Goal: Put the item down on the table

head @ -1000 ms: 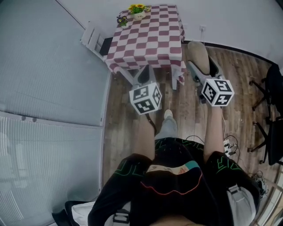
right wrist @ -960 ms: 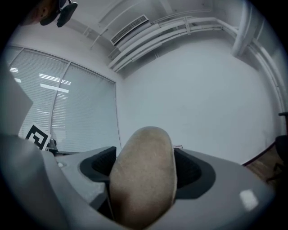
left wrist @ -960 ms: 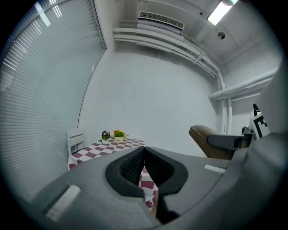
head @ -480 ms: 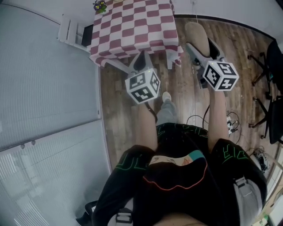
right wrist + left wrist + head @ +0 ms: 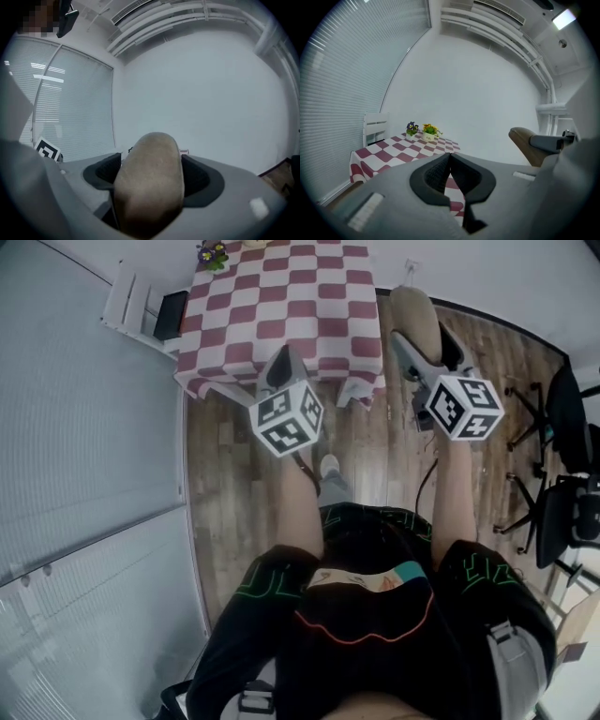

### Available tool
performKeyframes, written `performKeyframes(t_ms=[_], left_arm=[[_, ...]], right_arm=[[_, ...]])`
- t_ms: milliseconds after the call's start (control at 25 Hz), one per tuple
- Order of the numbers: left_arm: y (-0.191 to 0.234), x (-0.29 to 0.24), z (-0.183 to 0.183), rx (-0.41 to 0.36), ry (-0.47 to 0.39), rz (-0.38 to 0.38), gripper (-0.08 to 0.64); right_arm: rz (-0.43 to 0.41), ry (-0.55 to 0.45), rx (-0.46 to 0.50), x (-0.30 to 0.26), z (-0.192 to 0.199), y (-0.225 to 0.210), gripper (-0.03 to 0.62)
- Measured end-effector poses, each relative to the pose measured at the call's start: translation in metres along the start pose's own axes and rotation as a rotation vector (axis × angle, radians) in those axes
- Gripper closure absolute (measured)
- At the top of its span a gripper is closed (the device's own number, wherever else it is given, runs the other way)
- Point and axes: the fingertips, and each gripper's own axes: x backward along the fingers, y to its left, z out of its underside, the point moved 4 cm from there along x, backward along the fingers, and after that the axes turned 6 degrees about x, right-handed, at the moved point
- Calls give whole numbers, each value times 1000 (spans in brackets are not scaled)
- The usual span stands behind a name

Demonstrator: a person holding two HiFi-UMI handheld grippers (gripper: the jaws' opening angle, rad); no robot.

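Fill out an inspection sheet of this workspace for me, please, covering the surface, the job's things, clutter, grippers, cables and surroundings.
Surface: table under a red and white checked cloth.
Job's things: brown oblong item, held in the air, right of the table's edge in the head view; not yet put down.
Clutter: two small flower pots at the table's far edge.
Grippers: left gripper jaws together, empty; right gripper clamped on the item.
Cables: what looks like a dark cable on the floor by the person's right leg.
Surroundings: wood floor, white chair beside the table, black office chairs, blinds.
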Motion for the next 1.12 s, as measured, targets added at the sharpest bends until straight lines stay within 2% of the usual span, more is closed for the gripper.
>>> performKeyframes(t_ms=[120,280,400,600,760,960,1120], left_arm=[[13,-23,-7,6,3,-19,551],[12,-55,-20,-8,3,0,551],[-4,-76,-25,-27,1,35,551],[-41,-101,-11,-64,45,118,551],[-53,-112,1,-75,82,143,551],[-45,-123,13,-105,102,61,551],[-25,-133,20,-136,130,-37,551]], right_arm=[[-1,-3,9,-22,-5,-4,189],[25,5,1,-40,-5,-17,189],[62,5,-1,-42,-7,-31,189],[132,14,-11,-30,-5,-61,189],[163,25,-34,-27,3,-78,189],[104,73,-71,-54,22,-86,189],[-4,102,-129,-100,45,-83,189]])
